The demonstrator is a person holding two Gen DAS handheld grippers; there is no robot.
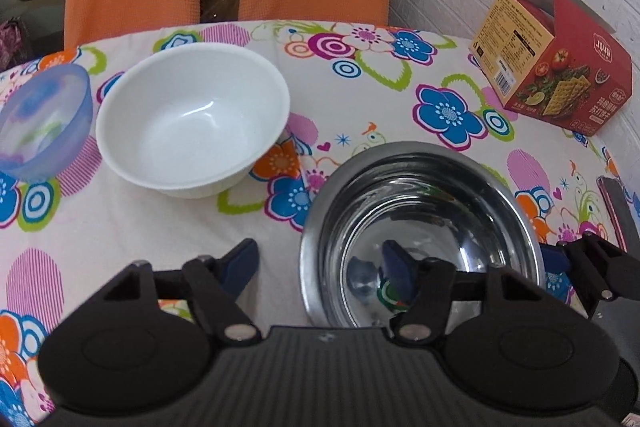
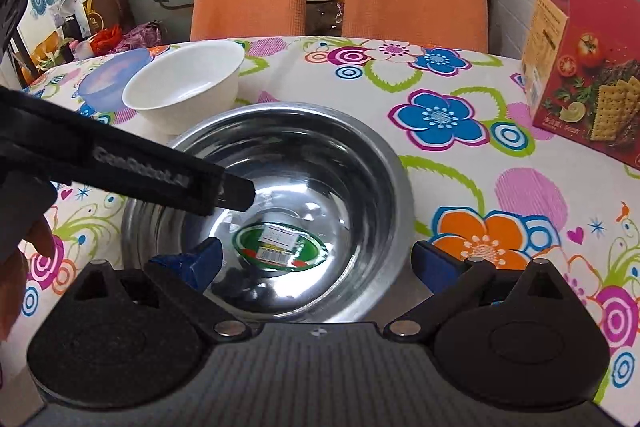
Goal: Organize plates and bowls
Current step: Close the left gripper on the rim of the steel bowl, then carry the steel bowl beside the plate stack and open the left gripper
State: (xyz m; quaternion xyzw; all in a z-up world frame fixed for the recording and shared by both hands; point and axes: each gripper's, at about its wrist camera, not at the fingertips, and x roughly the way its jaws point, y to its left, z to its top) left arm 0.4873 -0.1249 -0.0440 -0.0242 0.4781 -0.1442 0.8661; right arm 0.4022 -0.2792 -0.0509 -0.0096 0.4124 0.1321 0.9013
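Left of scene: translucent blue bowl at the table's left side, just beside the white bowl; whether their rims touch, cannot tell. Blue one looks like thin plastic, so probably light and a little flexible at the rim. White bowl reads as ceramic or melamine: stiff, smooth, likely chips if knocked; take by the rim, one finger inside, one outside. Centre: steel bowl, largest of the three, upright on the floral tablecloth, green sticker on its inside bottom. Judgement: rigid, fairly light, polished and slippery, so a rim pinch is the only real hold; the curved wall would slide out. Left gripper jaws wide, straddling the steel bowl's left rim, one finger inside, the other outside; nothing clamped. Right gripper also spread wide, astride the near right rim, holding nothing. Being largest, steel bowl probably serves as base for nesting. Far right: cracker box, well apart from bowls.
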